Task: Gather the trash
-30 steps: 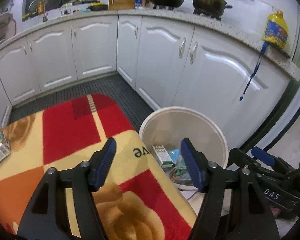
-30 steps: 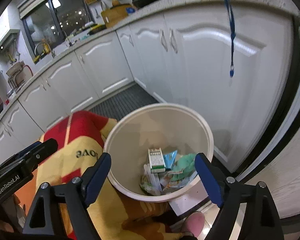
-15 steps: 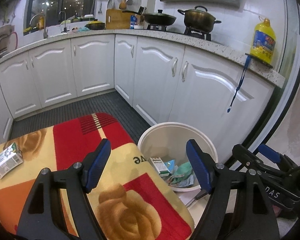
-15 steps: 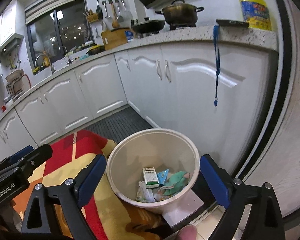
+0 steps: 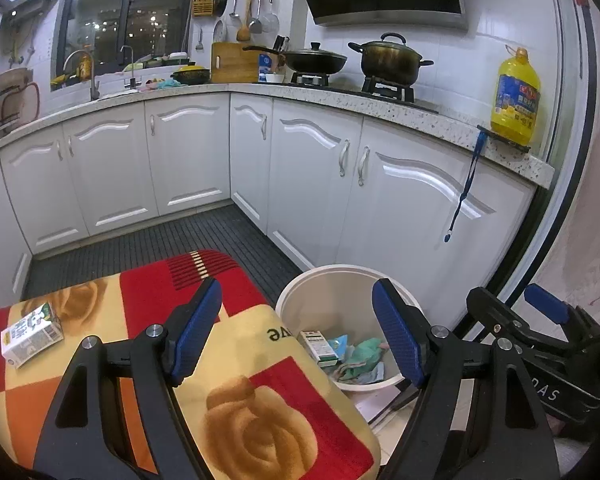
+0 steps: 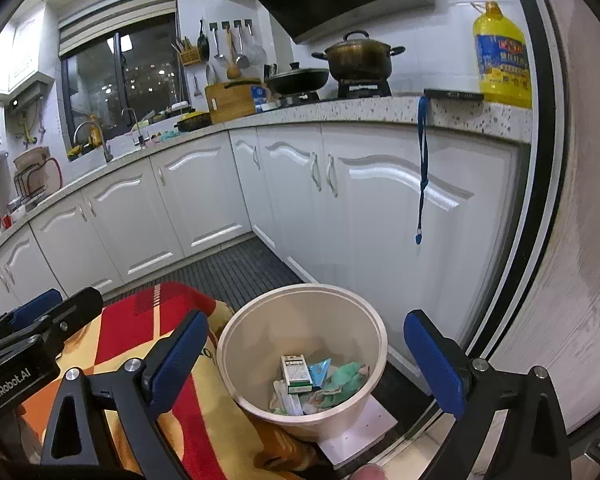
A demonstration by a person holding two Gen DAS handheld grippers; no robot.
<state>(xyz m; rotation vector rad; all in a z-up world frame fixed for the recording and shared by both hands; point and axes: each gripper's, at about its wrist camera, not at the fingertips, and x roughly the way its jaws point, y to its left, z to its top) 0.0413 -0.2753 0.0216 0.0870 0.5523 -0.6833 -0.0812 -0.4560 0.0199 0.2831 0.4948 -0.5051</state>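
Kitchen count, taken from the bin (image 6: 236,344)

Beside it: one milk carton (image 5: 31,334) on one blanket (image 5: 260,420). Behind it: two pots, one oil bottle (image 5: 515,98).

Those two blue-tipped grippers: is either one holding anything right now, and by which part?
Nothing is held. The left gripper and right gripper are both open and empty; the right's jaws have just been opening above the bin.
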